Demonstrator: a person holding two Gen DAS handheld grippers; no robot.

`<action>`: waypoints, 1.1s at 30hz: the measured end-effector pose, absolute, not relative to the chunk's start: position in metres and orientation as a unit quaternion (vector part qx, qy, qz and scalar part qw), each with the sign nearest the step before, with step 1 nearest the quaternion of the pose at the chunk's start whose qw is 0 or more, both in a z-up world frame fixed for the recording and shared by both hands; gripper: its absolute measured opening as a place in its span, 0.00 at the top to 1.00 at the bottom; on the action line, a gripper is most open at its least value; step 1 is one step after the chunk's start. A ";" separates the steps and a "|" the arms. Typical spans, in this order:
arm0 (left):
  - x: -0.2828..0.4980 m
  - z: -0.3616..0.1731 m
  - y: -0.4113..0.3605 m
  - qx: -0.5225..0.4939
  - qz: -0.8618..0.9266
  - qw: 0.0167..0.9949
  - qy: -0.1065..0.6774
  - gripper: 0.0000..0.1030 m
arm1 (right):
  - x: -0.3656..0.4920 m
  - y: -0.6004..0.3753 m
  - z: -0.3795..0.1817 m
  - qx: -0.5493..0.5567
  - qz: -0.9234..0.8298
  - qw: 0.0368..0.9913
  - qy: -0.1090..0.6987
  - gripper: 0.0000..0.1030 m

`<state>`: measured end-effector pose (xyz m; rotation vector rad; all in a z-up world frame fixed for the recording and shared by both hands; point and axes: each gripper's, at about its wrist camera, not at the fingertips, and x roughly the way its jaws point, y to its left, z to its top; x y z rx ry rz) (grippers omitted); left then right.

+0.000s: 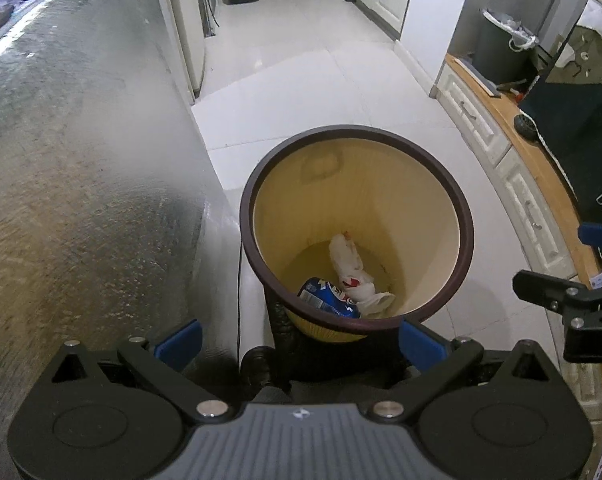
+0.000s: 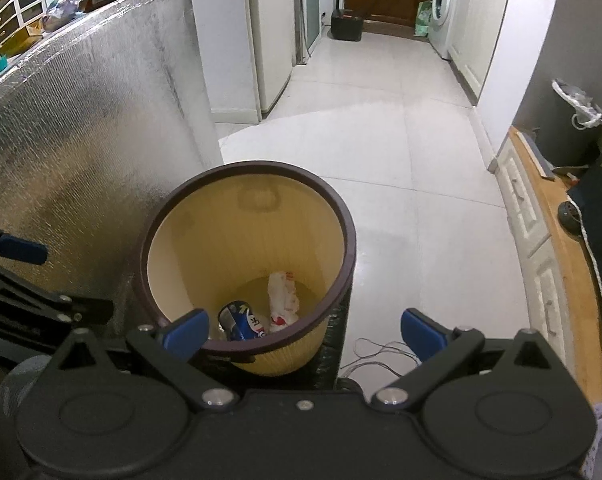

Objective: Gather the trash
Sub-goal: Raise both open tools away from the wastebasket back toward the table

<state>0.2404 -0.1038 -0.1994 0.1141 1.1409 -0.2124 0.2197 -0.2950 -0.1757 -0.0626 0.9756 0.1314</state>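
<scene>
Left wrist view is looking down into the round yellow wastebasket with the dark brown rim (image 1: 459, 216), which is standing on the white tiled floor (image 1: 301, 88) just beside the silver foil-covered panel (image 1: 81, 160). At the bottom of the wastebasket a crushed blue drink can (image 1: 329, 298) is lying on the near side, touching a crumpled white wrapper with red print (image 1: 351, 264) that is running toward the far side. Both pieces are sitting inside, so the collecting looks largely done for these two, as a judgement.

The left gripper (image 1: 299, 338) is hovering above the near rim of the wastebasket, blue-padded fingers (image 1: 179, 338) spread wide apart with nothing between them, probably because that is the drop spot. The right gripper (image 2: 303, 332) is doing the same from its own view: fingers (image 2: 423, 332) released and empty, one pad sitting in front of the near rim, the other out past the wastebasket's right side over bare floor. Each view is also catching the other gripper at its edge.

Thin loose wires (image 2: 381, 354) are lying on the floor right of the wastebasket, near its base. No further loose trash is showing on the floor around the wastebasket; anything behind the grippers is hidden.
</scene>
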 end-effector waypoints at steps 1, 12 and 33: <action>0.237 -0.196 -0.103 0.052 -0.100 0.837 0.535 0.00 | 0.216 -0.296 -0.174 -0.030 0.061 0.882 0.466 0.00; 0.200 -0.157 -0.099 0.047 -0.120 0.865 0.485 0.00 | 0.180 -0.306 -0.144 -0.026 0.038 0.903 0.427 0.00; 0.139 -0.054 -0.058 0.033 -0.109 0.933 0.341 0.00 | 0.122 -0.297 -0.064 -0.021 0.028 0.953 0.300 0.00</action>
